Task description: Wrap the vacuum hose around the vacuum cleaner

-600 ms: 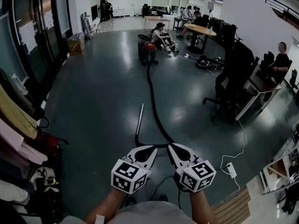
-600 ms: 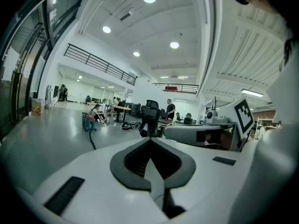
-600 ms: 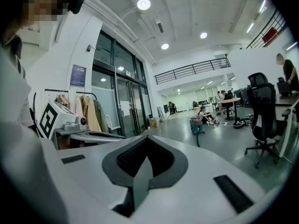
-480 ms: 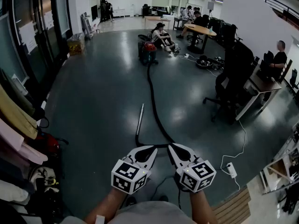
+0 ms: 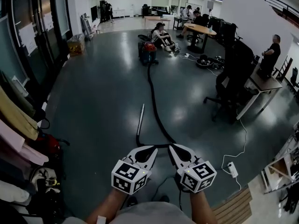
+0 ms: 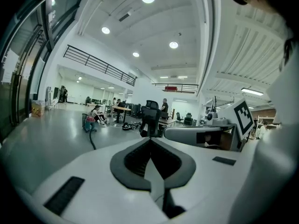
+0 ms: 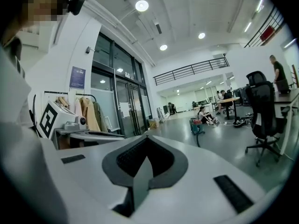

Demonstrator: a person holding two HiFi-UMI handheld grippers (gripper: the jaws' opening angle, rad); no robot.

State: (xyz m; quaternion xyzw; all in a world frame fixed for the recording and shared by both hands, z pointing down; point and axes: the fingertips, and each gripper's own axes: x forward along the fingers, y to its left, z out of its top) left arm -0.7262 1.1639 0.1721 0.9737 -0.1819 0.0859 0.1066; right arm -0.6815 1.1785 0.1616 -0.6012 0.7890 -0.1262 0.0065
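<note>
Right, both grippers are level and side by side in front of the person, and both are empty. The left gripper (image 5: 152, 149) has its jaws pressed together with nothing between them, plain in its own view (image 6: 150, 139). The right gripper (image 5: 170, 146) matches it, jaws together on nothing (image 7: 146, 137). Just past the two tips, down on the dark floor (image 5: 103, 92), the black vacuum hose (image 5: 154, 104) bends across and joins a metal wand (image 5: 140, 119) lying ahead and slightly left of the left gripper. From that bend the hose runs straight away from the grippers to the vacuum cleaner (image 5: 148, 52), far ahead, with a person (image 5: 160, 35) sitting on the floor just behind it. Off to the right of the right gripper lies a white power strip (image 5: 231, 170), and further out on that side stands a black office chair (image 5: 232, 80).
</note>
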